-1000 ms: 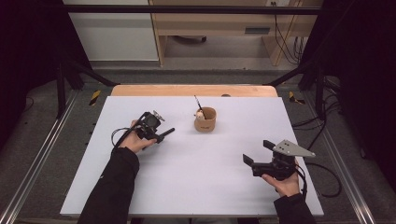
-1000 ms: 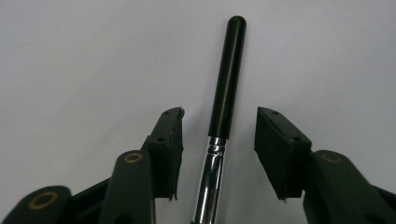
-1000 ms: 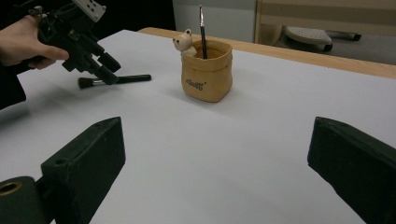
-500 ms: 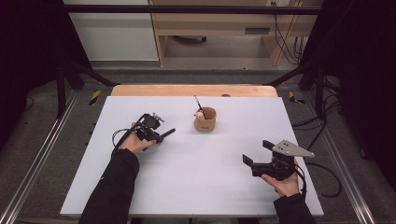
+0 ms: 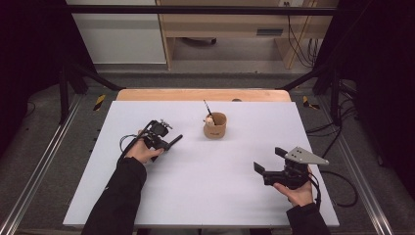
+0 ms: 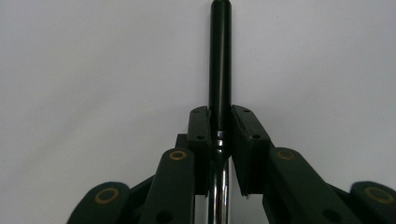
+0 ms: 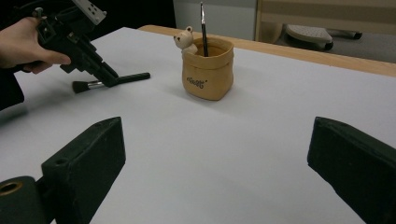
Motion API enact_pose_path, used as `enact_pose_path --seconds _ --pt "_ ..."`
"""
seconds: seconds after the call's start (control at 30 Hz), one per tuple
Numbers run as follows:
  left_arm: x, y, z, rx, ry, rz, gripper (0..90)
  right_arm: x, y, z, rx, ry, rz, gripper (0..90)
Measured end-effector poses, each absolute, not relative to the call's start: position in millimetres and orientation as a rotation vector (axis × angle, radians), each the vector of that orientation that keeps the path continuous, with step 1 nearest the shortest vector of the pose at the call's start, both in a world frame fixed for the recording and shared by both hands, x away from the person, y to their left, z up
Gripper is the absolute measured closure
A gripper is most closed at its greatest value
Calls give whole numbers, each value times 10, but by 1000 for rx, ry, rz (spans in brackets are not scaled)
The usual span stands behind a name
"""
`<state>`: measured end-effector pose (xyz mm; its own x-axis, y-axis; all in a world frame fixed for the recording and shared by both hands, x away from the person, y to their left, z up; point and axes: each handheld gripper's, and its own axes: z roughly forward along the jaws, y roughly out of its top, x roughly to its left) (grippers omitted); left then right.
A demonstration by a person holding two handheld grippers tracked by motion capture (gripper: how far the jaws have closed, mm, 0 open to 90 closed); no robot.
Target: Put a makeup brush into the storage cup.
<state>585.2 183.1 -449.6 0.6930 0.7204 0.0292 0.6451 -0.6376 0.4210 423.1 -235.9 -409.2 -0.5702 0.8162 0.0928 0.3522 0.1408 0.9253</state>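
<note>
- The tan holder (image 7: 207, 73) carries dark writing on its front, too small and blurred to read; a little bear figure (image 7: 186, 39) sits at its rim and a thin brush (image 7: 203, 28) stands upright inside it.
- The left gripper (image 6: 219, 133) has just been closing and now clamps a black makeup brush (image 6: 220, 60) near where the black handle meets the shiny metal collar; the handle runs straight out beyond the jaw tips.
- In the right gripper view that makeup brush (image 7: 111, 80) lies low on the table, bristles toward the person's left hand (image 7: 25, 44), handle end pointing toward the holder and well apart from it.
- The right gripper (image 5: 266, 164) rests near the table's front right corner, its jaws spread wide with nothing between them, a grey three-cornered plate (image 5: 306, 156) on top.
- The table (image 5: 205, 196) has a plain white top with a strip of light wood (image 5: 203, 94) along its far edge.
- Metal rails (image 5: 39, 166) run along the sides over a grey floor.
- Beyond stand a white cabinet (image 5: 117, 39), a wooden bench (image 5: 230, 24) and hanging cables (image 5: 298, 36); the sides of the room are dark.
</note>
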Motion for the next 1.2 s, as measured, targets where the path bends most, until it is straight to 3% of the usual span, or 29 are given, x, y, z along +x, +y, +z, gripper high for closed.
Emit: enact_pose_path --seconds 0.7,1.2 --pt "5914 1792 -4482 2552 1065 229 708 4234 -2359 -4092 1118 1991 1424 49" --pt "5882 1745 -4468 2596 1060 214 780 4231 -2351 -4086 1114 1992 1427 49"
